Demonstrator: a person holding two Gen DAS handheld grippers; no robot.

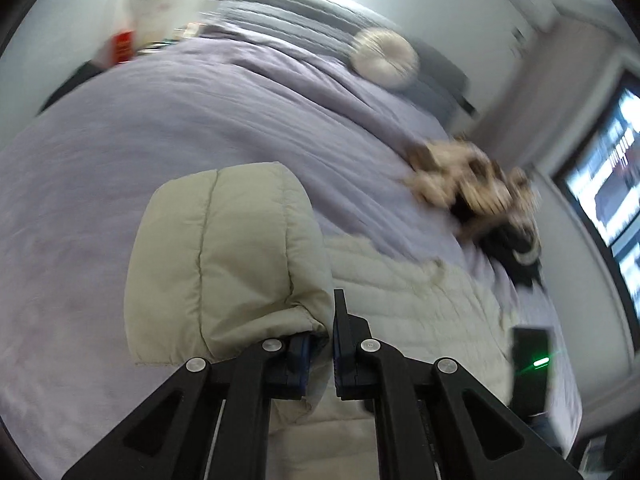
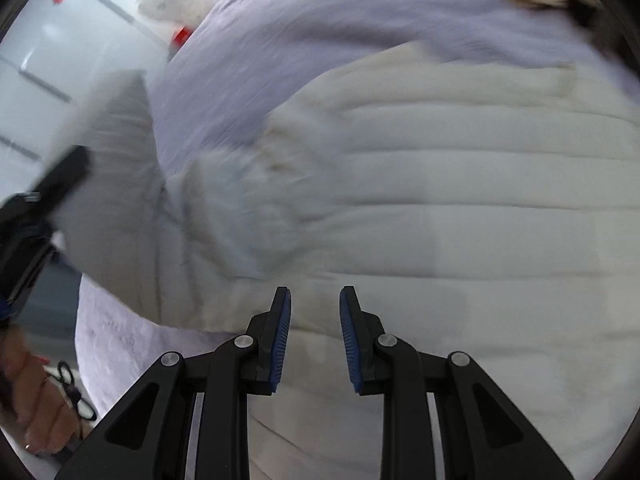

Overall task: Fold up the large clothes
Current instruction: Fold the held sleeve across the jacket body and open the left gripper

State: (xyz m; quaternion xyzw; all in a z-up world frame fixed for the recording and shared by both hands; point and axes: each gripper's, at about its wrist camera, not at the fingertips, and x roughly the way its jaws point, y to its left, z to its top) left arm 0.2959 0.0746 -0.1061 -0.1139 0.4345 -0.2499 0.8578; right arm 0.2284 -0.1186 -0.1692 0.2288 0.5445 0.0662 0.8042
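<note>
Left wrist view: the left gripper [image 1: 320, 344] was pinched on the cuff of a beige sleeve [image 1: 228, 256], lifted clear of the bed [image 1: 120, 128]. The jacket [image 2: 440, 200] lay flat on the bed under the right gripper [image 2: 314, 340], whose jaws were spread and empty. The thin pinch could slip, or the jacket be dragged askew. No writing could be read.
</note>
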